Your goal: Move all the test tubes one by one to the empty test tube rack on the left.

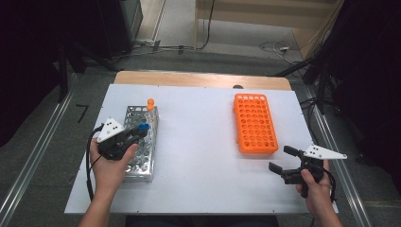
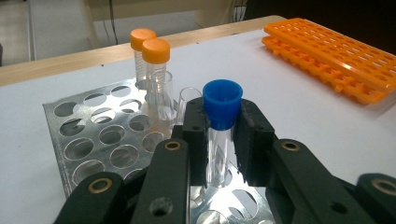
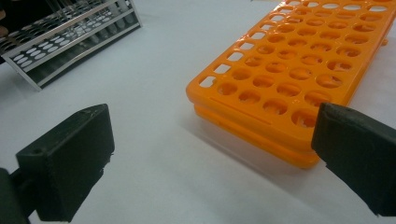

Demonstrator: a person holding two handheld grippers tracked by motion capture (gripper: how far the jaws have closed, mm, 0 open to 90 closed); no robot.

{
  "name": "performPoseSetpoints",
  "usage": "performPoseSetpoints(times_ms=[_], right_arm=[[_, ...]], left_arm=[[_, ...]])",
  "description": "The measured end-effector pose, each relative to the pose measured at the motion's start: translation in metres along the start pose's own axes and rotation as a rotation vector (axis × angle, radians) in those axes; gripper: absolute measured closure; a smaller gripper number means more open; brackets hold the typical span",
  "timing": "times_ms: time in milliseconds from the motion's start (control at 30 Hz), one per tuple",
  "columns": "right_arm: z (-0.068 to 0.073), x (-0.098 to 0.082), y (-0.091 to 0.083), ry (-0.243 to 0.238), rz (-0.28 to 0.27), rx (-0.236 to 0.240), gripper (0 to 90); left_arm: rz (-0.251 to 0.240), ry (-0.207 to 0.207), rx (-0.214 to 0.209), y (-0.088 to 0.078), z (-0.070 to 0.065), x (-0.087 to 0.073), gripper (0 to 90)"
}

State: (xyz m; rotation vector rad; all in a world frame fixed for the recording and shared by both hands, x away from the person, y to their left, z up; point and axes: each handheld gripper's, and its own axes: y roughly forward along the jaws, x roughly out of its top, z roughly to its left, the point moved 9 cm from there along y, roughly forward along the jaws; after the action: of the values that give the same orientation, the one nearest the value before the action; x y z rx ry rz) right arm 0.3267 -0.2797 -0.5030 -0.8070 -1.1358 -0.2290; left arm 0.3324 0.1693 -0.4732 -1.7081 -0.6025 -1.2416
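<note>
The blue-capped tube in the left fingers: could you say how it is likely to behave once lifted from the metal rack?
The blue-capped tube looks clear, thin-walled and empty, so probably light and stiff. Its smooth round wall could slip or swivel between the fingers. Laid on the table, it would likely roll.

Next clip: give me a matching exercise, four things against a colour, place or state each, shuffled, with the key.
Things
1. left gripper
2. right gripper
3. plastic rack
4. metal rack

States
A. orange, every hole empty
B. open, nothing between the jaws
C. shut on the blue-capped tube
D. holds two orange-capped tubes at its far end

Pairs: 1-C, 2-B, 3-A, 4-D
</note>
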Motion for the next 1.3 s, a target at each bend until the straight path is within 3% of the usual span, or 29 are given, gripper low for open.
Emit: performPoseSetpoints(times_ms=[367,633,800,1033,1167,1300], right_arm=[[0.000,-0.001,0.001,-0.003,0.006,-0.001,0.0],[-0.001,0.000,0.001,-0.007,0.003,-0.004,0.0],[-0.001,0.000,0.000,-0.010,0.002,-0.006,0.0],[-0.002,0.001,0.000,-0.012,-0.005,-0.007,0.0],[-0.001,0.000,0.000,-0.016,-0.002,-0.007,0.0],[-0.001,0.001,0.000,-0.018,-0.004,-0.007,0.0]], left_arm=[[0.011,-0.016,-0.012,0.001,-0.001,-0.001,72.6],[0.022,-0.012,-0.001,0.001,-0.001,-0.002,64.4],[0.013,-0.017,-0.020,0.000,-0.002,0.000,50.4],[0.009,0.005,-0.042,0.002,-0.011,0.004,2.4],[-0.014,0.008,-0.080,-0.001,-0.015,0.007,0.0],[-0.017,0.010,-0.080,-0.003,-0.016,0.006,0.0]])
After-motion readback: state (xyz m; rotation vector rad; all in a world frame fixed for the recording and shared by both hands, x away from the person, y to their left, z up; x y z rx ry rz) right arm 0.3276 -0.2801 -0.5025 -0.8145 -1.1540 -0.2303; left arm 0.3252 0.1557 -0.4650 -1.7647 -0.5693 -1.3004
